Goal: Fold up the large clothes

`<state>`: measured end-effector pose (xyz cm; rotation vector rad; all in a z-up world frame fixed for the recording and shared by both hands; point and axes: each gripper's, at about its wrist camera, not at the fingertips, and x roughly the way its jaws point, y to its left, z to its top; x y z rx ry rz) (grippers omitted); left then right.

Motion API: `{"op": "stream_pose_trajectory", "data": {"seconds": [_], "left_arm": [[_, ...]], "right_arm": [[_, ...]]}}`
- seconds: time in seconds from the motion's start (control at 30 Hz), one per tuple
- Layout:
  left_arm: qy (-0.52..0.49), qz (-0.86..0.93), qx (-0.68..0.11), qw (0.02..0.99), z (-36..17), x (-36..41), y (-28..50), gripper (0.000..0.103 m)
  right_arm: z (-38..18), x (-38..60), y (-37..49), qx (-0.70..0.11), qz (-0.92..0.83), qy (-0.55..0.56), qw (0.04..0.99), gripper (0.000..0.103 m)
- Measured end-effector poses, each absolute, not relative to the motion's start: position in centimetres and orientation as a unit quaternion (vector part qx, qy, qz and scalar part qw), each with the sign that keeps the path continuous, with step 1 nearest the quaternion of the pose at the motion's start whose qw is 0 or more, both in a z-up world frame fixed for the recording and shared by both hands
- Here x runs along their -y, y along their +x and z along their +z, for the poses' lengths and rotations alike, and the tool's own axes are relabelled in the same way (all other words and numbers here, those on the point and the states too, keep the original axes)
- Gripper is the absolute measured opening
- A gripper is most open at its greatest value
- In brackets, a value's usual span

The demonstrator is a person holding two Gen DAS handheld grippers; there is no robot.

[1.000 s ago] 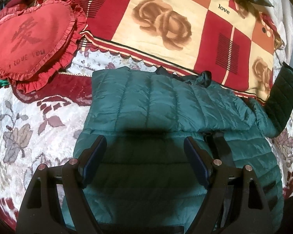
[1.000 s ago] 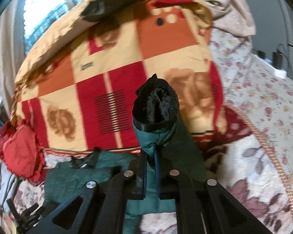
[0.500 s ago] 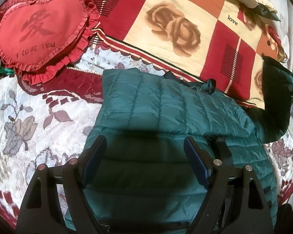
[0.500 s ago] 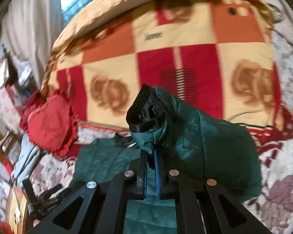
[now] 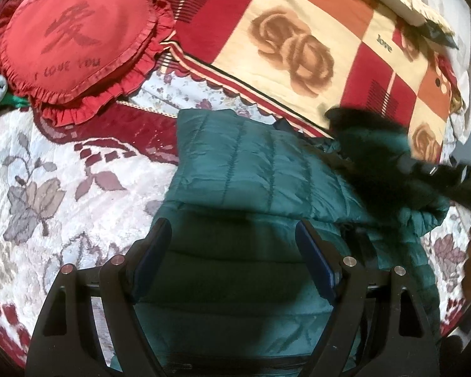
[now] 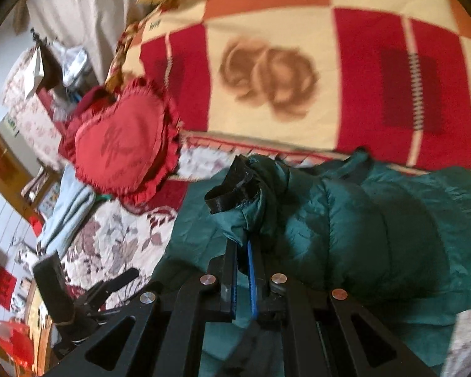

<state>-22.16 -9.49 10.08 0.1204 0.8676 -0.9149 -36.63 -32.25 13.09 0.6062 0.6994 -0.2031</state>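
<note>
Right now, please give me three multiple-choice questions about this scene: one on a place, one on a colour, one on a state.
1. Where does the heart pillow lie?
A. On the jacket
B. On the bed beside the checked blanket
C. Inside the left gripper

2. What colour is the jacket?
A. Dark green
B. Yellow
C. White

3. How is the right gripper?
A. Wide open over the pillow
B. Shut on the sleeve
C. Shut on the blanket

Answers:
1. B: the pillow rests on the bedspread next to the blanket, apart from the jacket.
2. A: its quilted fabric is green in both views.
3. B: the sleeve, with its black cuff, is pinched between the nearly closed fingers; the left gripper stands open above the jacket.
</note>
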Motion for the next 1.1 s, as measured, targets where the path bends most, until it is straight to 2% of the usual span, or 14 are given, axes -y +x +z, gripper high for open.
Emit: {"op": "stream_pose_trajectory", "data": {"seconds": [0.3,0.63,0.67,0.73,0.77,0.8,1.1], "left_arm": [[0.019,-0.414,-0.423,0.806,9.9,8.2,-20.5,0.081],[0.039,-0.417,-0.419,0.805,9.7,8.8,-21.3,0.081],[0.041,-0.417,-0.420,0.805,9.7,8.9,-21.3,0.081],[0.040,-0.416,-0.421,0.805,9.7,8.9,-21.4,0.081],[0.039,-0.415,-0.422,0.805,9.7,8.9,-21.4,0.081],[0.037,-0.415,-0.423,0.805,9.8,8.8,-21.3,0.081],[0.035,-0.411,-0.419,0.809,10.1,8.5,-21.4,0.081]], "right_arm": [[9.5,29.8,-33.9,-0.369,-0.085,0.294,0.878,0.005],[8.1,29.1,-33.2,-0.401,-0.090,0.274,0.870,0.006],[8.2,28.8,-33.1,-0.403,-0.094,0.262,0.872,0.009],[8.4,28.4,-33.0,-0.402,-0.093,0.254,0.875,0.039],[8.5,28.4,-33.2,-0.398,-0.093,0.256,0.876,0.065],[8.7,28.3,-33.4,-0.391,-0.091,0.258,0.879,0.072],[10.3,26.8,-35.4,-0.382,-0.069,0.253,0.886,0.072]]}}
